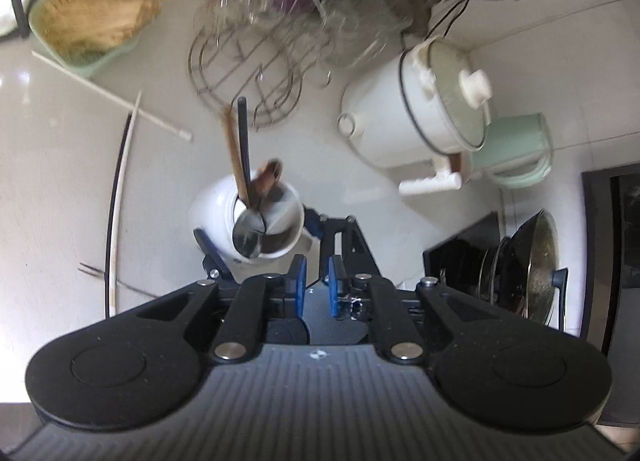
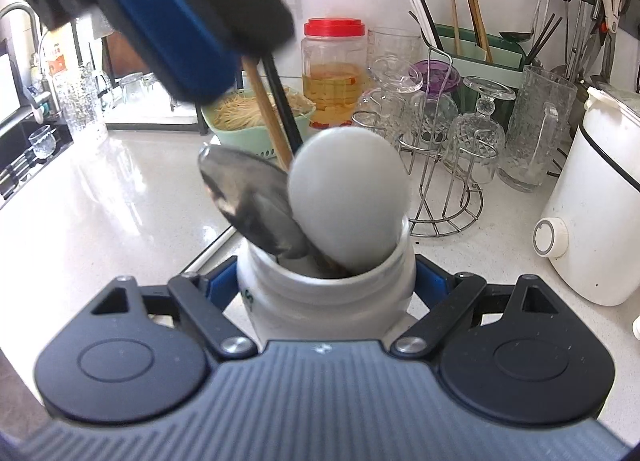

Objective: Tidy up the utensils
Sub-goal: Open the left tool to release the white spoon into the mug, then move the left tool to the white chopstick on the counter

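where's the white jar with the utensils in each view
Left wrist: the white jar sits at centre, seen from above, just beyond the left gripper.
Right wrist: the jar is at lower centre, clamped in the right gripper, its mouth facing up.
Shared landmark: the white cooker, upper right of the jar in the left view, is at the right edge in the right view.

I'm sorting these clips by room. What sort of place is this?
Most likely a home kitchen counter: a white jar of spoons, upturned glasses on a wire rack, and a chopstick holder by the tiled wall.
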Available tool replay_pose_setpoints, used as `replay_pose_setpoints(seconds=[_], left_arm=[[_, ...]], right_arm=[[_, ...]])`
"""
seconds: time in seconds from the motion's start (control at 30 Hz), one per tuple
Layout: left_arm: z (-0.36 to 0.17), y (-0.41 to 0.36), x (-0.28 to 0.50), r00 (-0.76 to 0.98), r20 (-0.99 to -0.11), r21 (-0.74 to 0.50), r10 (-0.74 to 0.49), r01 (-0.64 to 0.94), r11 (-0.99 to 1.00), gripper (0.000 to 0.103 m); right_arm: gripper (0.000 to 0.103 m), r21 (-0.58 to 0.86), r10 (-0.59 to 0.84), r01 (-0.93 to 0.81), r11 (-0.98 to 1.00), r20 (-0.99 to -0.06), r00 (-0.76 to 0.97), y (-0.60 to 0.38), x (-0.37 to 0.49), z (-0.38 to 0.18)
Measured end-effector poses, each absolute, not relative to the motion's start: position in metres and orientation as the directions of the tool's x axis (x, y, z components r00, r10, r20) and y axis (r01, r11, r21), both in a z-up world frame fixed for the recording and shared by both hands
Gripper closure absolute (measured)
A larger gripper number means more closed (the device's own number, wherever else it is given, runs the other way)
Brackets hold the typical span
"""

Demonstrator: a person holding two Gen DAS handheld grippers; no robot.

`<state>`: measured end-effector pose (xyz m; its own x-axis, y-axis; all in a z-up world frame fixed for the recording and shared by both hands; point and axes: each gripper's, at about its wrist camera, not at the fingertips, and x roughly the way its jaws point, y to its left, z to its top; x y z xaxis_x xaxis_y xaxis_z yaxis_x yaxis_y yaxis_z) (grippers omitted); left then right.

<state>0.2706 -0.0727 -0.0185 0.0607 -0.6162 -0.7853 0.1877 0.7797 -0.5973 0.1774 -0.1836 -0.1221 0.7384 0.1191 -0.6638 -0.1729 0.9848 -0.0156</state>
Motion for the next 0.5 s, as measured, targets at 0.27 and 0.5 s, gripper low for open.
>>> replay_pose_setpoints(seconds=[0.27,0.5], left_arm=[[0.015,-0.038,0.229,0.339,-0.771,-0.463,-0.539,0.283,0.84,0.086],[0.018,-0.011,0.2,0.506,-0.75,-0.332,-0.426,0.269,0.904,0.085]], right_arm=[[0.012,-0.017,0.121,-0.178,0.984,-0.669,0.733,-0.183,0.178,-0.122],[0.012,-0.015,0.12,-0.175,0.984,-0.673,0.73,-0.183,0.178,-0.122]])
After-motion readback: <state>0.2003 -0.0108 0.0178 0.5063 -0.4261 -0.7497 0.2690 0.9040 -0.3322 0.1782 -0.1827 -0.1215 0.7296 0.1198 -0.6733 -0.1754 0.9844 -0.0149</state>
